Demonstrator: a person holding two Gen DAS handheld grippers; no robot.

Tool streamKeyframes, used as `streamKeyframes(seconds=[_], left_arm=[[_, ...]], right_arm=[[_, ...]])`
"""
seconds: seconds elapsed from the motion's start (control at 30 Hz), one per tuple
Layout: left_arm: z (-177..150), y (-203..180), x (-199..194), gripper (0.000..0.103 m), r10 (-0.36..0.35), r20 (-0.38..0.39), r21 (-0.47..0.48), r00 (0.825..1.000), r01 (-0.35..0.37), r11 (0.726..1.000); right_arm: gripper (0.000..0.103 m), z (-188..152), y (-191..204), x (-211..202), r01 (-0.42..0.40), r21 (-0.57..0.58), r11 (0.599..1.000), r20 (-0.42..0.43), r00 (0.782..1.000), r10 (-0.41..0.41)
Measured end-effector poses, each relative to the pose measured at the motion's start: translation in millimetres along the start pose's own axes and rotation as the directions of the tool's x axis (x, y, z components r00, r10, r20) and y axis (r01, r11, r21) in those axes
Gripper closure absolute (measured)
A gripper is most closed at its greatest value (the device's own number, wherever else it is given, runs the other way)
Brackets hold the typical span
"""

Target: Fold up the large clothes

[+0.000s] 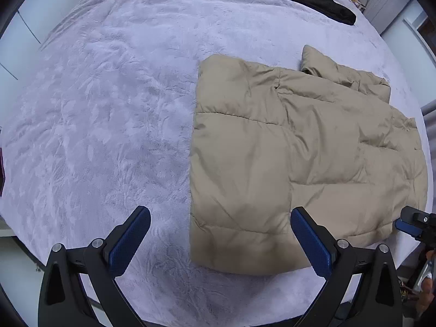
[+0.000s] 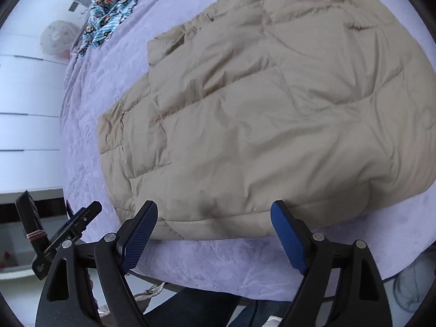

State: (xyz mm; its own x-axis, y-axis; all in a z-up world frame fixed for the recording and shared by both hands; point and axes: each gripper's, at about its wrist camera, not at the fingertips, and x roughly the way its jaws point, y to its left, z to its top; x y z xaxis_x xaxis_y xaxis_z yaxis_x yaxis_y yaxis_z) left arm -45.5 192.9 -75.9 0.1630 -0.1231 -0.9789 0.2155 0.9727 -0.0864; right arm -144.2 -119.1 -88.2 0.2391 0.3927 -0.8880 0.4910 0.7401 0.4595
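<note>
the tan puffer jacket (image 1: 286,158) lies partly folded on the lavender bed (image 1: 95,109) — both the left gripper (image 1: 220,234) and right gripper (image 2: 214,231) hover wide and empty over its near hem, so the next move, likely, is pinching that hem for another fold.

Open left claw (image 1: 220,219), beige jacket (image 1: 299,158), lilac blanket (image 1: 95,109)

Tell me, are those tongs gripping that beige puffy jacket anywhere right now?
No. Both the left tongs and the right tongs stand open over the near edge of the beige jacket, with no fabric pinched between them.
</note>
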Motion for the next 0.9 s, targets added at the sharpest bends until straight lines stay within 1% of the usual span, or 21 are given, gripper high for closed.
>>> streamKeyframes(seconds=[0.07,0.13,0.23,0.3,0.37,0.47,0.63,0.67,0.77,0.83,0.9], left_arm=[[2.6,4.8,8.5,0.000,-0.011,-0.021,0.003,1.000,0.011,1.000],[5.1,8.4,16.8,0.000,-0.032,-0.041,0.010,0.999,0.033,0.999],[6.7,10.7,24.6,0.000,-0.051,-0.051,0.015,0.997,0.052,0.999],[9.8,14.1,28.9,0.000,-0.090,-0.061,0.006,0.994,0.090,0.996],[14.0,18.3,33.3,0.000,-0.138,-0.071,-0.013,0.988,0.138,0.990],[20.1,25.0,39.5,0.000,-0.191,-0.075,-0.035,0.979,0.189,0.981],[29.1,38.8,53.1,0.000,-0.273,-0.097,-0.058,0.957,0.268,0.962],[32.2,43.0,55.3,0.000,-0.289,-0.096,-0.059,0.953,0.284,0.957],[44.2,59.0,64.3,0.000,-0.352,-0.091,-0.077,0.932,0.346,0.935],[50.6,67.6,73.2,0.000,-0.404,-0.105,-0.094,0.909,0.395,0.914],[53.4,71.3,84.0,0.000,-0.460,-0.137,-0.103,0.878,0.449,0.888]], right_arm=[[0.016,-3.7,3.3,11.8,0.002,0.028,1.000,-0.025,1.000,-0.001],[0.016,-7.1,6.1,19.4,0.027,0.038,0.999,-0.034,0.999,-0.026],[0.016,-8.1,6.6,25.4,0.043,0.057,0.997,-0.042,0.998,-0.040],[0.016,-7.3,6.1,28.7,0.057,0.072,0.996,-0.045,0.998,-0.054],[0.016,-5.7,6.0,30.5,0.068,0.084,0.994,-0.046,0.997,-0.064],[0.016,-4.0,9.0,32.5,0.080,0.090,0.993,-0.042,0.996,-0.076],[0.016,-2.1,15.7,31.3,0.110,0.064,0.992,-0.017,0.994,-0.110],[0.016,-1.8,16.1,32.5,0.118,0.059,0.991,-0.018,0.993,-0.117],[0.016,-1.2,14.0,37.8,0.128,0.069,0.989,-0.028,0.992,-0.126],[0.016,-0.5,12.1,40.6,0.130,0.075,0.989,-0.033,0.991,-0.128],[0.016,-0.3,11.9,42.8,0.132,0.079,0.988,-0.037,0.991,-0.129]])
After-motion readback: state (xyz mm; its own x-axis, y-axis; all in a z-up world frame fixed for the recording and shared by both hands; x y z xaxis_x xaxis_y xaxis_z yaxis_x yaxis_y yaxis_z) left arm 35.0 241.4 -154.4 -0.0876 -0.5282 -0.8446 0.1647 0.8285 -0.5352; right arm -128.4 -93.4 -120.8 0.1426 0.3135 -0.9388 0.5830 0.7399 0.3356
